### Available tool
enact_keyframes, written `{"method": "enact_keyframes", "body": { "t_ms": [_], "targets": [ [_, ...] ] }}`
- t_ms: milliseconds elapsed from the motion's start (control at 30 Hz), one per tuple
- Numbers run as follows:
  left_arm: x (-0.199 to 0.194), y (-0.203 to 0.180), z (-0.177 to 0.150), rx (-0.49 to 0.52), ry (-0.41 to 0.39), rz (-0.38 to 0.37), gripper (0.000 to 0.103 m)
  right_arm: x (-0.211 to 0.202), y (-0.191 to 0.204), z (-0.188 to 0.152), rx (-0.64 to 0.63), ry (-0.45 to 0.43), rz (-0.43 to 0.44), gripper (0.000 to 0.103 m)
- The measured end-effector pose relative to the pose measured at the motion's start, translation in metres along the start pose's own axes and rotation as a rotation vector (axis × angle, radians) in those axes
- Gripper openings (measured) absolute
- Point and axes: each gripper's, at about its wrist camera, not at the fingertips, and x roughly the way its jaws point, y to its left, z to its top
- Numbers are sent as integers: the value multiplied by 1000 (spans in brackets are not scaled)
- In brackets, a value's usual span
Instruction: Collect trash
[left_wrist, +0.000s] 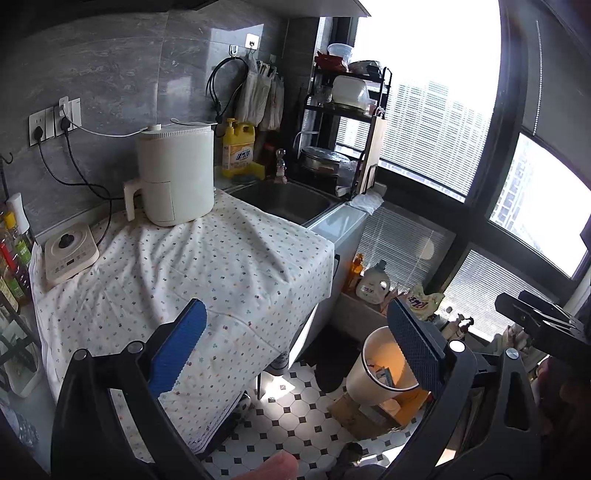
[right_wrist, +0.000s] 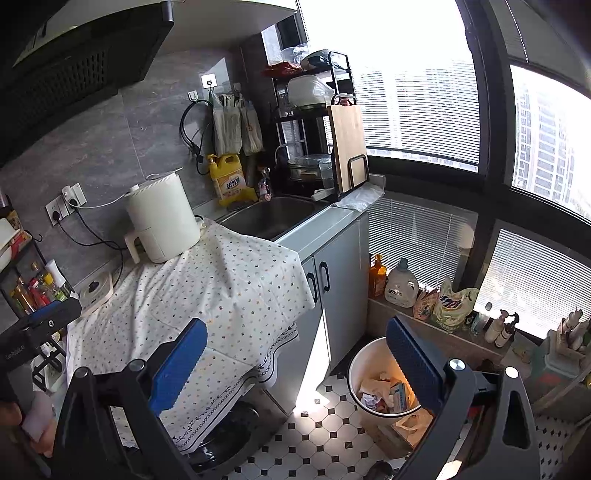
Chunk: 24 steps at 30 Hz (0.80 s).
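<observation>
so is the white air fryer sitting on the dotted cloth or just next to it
Touching. The right wrist view shows the white air fryer standing on the dotted cloth, whose edge runs under its base; the left wrist view agrees.

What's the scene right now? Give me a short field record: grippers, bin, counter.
left gripper: open, holding nothing
right gripper: open, holding nothing
bin: white, on the tiled floor beside the cabinet, paper and wrappers inside
counter: covered by dotted cloth; air fryer at the back
loose trash on cloth: none seen
sink: right of the cloth
</observation>
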Motion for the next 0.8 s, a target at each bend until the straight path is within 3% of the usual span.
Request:
{"method": "enact_keyframes", "body": {
  "t_ms": [800],
  "targets": [
    [-3, 17, -5, -28, -2, 45, 97, 15, 17, -5, -23, 26, 31, 95]
  ]
}}
